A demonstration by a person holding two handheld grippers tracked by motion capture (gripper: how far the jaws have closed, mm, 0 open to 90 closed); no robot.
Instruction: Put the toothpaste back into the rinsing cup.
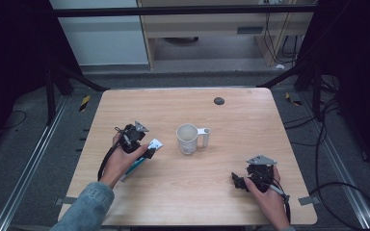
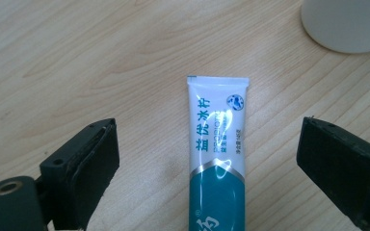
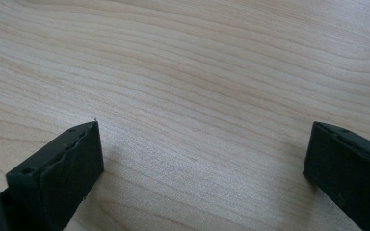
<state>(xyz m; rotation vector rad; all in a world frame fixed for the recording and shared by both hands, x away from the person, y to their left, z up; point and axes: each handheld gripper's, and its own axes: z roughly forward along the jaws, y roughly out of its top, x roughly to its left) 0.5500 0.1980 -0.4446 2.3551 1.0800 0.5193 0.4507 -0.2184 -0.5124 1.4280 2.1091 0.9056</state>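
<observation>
Teal-and-white, the toothpaste tube (image 2: 218, 144) lay flat between the left gripper (image 2: 207, 163)'s spread jaws, unclamped. Closing off-centre could have skidded it across the table (image 1: 231, 192) toward the mug (image 1: 189, 138). The right gripper (image 3: 204, 168) hung apart, empty.

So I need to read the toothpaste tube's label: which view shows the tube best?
The left gripper view: the toothpaste tube lies flat between the open tool's jaws, print legible. The high view shows it small, partly hidden by the left tool.

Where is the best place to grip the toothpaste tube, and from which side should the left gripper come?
Probably across the flat body of the toothpaste tube, coming from above. It lies flat on the table, lengthwise between the open jaws of the left gripper, so they would likely close on its two long edges.
</observation>
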